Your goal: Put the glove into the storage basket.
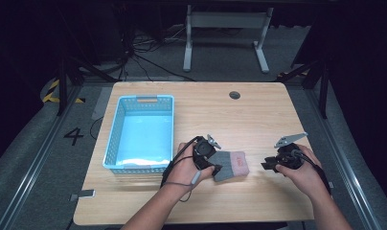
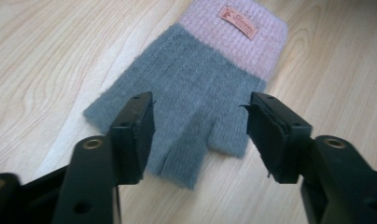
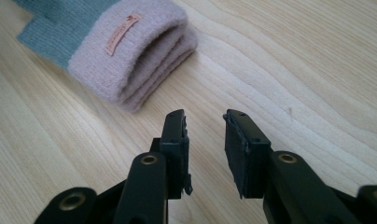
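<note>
A grey glove point(image 1: 230, 165) with a pink cuff point(image 3: 130, 51) lies flat on the table point(image 1: 258, 115), just right of the blue basket point(image 1: 141, 134). The left gripper point(image 2: 200, 123) hovers over its finger end, jaws released and wide, gripping nothing. The right gripper point(image 3: 204, 135) sits apart to the cuff's side, jaws parted and empty above bare wood.

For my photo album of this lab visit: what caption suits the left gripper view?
Open left gripper poised over a grey glove with a pink cuff, lying flat on the wooden table.
</note>
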The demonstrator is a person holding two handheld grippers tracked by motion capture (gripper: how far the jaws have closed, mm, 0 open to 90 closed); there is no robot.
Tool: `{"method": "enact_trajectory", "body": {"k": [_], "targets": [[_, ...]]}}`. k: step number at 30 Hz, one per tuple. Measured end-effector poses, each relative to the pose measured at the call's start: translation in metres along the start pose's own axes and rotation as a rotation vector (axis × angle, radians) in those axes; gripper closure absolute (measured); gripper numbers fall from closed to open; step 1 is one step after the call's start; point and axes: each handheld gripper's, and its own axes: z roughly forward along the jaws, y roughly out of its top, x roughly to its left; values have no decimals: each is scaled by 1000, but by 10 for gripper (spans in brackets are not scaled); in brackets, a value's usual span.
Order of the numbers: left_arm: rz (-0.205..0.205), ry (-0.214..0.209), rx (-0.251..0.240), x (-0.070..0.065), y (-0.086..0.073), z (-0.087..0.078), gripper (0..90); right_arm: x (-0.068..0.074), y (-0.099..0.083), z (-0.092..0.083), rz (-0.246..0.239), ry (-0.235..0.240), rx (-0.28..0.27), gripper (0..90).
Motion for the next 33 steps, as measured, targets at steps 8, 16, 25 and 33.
{"method": "enact_trajectory", "body": {"k": [8,16,25,33], "targets": [[31,45,-3,4,11,22,255,-5,-3,-4,20,8,-21,677],[61,34,45,4,13,45,242,-3,-4,-4,26,16,-24,662],[95,56,94,0,11,60,214,-1,-3,-2,19,42,-24,653],[97,77,110,-5,11,61,307,-1,-3,-1,18,47,-30,649]]}}
